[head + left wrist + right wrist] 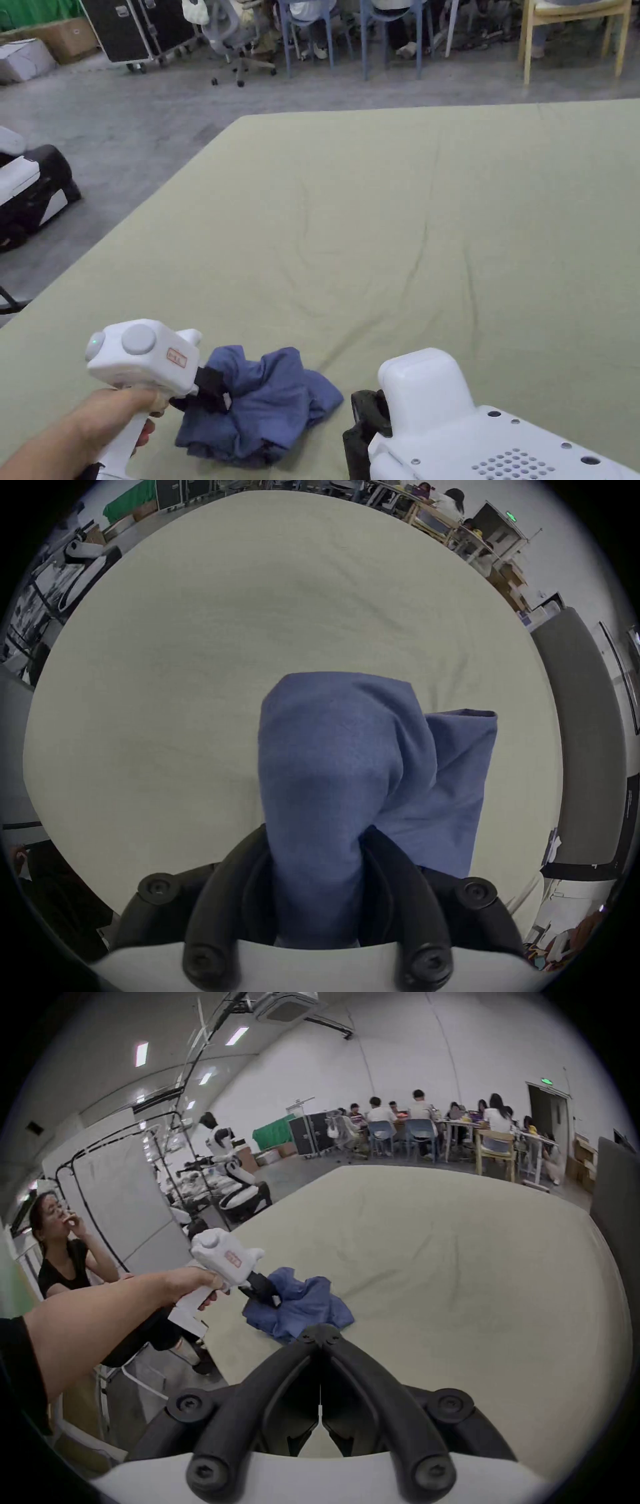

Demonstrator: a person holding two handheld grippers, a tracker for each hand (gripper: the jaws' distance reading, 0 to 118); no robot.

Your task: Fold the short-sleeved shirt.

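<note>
Short-sleeved shirt: blue, crumpled in a heap at the near left of the tabletop; no fold made, spreading judged outstanding. Left tongs: clamped on a bunch of its cloth. Right tongs: closed, empty, held near.

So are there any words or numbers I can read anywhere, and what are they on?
None can be read.
Red-framed sticker on the left hand-held gripper, on the side of its white body: marks too small and blurred.
Green lit sign above the doorway: too small to read.
Blue shirt: no print showing.
Green sheet on the table: plain.
Right hand-held gripper: no text showing.
</note>
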